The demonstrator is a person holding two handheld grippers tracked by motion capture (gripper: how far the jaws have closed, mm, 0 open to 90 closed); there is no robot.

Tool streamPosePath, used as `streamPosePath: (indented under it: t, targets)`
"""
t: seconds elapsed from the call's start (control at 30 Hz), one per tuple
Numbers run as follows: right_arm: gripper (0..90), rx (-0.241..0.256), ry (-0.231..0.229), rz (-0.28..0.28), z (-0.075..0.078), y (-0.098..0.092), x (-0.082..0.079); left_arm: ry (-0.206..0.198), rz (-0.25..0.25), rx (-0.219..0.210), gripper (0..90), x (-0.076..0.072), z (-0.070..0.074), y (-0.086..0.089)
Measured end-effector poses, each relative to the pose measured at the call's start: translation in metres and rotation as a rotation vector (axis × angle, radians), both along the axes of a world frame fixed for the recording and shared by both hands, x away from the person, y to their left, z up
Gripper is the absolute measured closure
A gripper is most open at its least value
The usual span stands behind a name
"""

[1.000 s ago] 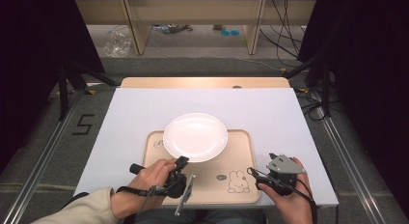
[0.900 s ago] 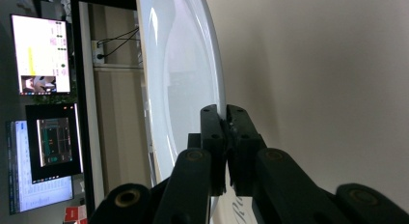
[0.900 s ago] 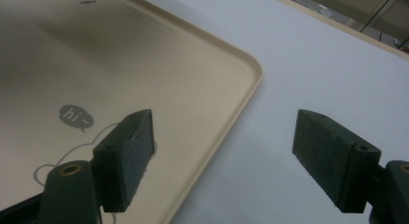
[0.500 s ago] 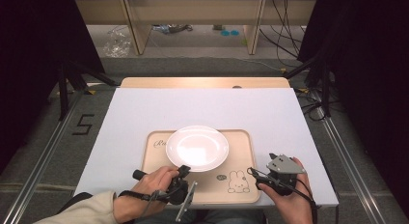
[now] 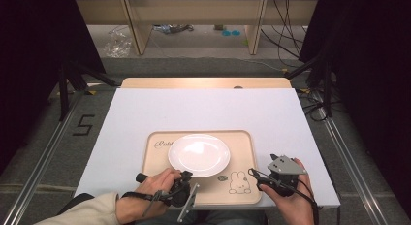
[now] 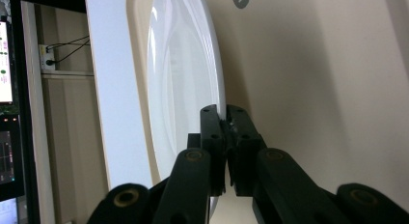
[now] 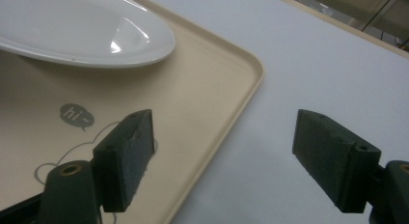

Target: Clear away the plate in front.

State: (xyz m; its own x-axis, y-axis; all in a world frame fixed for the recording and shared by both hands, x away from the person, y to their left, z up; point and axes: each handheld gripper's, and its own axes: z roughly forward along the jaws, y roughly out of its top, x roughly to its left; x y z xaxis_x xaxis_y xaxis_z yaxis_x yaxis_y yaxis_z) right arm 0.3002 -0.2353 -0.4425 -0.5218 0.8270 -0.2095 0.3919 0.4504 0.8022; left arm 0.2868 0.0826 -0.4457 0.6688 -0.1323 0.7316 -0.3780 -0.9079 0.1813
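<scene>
A round white plate (image 5: 198,154) rests on a beige tray (image 5: 242,142) at the front middle of the white table. My left gripper (image 5: 186,175) is at the plate's near rim, turned on its side. In the left gripper view its jaws are shut on the thin rim of the plate (image 6: 183,79), with the gripper (image 6: 225,113) over the tray (image 6: 313,89). My right gripper (image 5: 254,179) hovers at the tray's front right corner. In the right gripper view the gripper (image 7: 224,151) stands open and holds nothing, straddling the edge of the tray (image 7: 202,89), with the plate (image 7: 82,26) farther off.
The tray carries a printed rabbit (image 5: 237,182) near its front right. The white table top (image 5: 203,108) stretches behind and to both sides of the tray, ending at a wooden strip (image 5: 203,82). The floor mark "5" (image 5: 83,124) lies to the left.
The plate has slid along the tray toward the person, pulled by my left gripper on its rim. The left hand has drawn back. The right gripper has stayed put.
</scene>
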Motion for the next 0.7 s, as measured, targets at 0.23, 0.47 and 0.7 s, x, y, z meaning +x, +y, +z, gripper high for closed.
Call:
streamPosePath:
  t: [0.23, 0.47, 0.7]
  targets:
    - [23.5, 0.000, 0.007, 0.002, 0.000, 0.001, 0.000, 0.132, 0.035, -0.053, 81.2, 0.010, 0.000, 0.003]
    - [23.5, -0.001, 0.004, 0.002, -0.001, 0.000, 0.000, 0.287, 0.061, -0.102, 73.5, 0.023, -0.006, 0.008]
    - [23.5, 0.001, 0.004, 0.000, -0.001, 0.000, 0.000, 0.431, 0.082, -0.220, 53.3, 0.032, -0.003, 0.016]
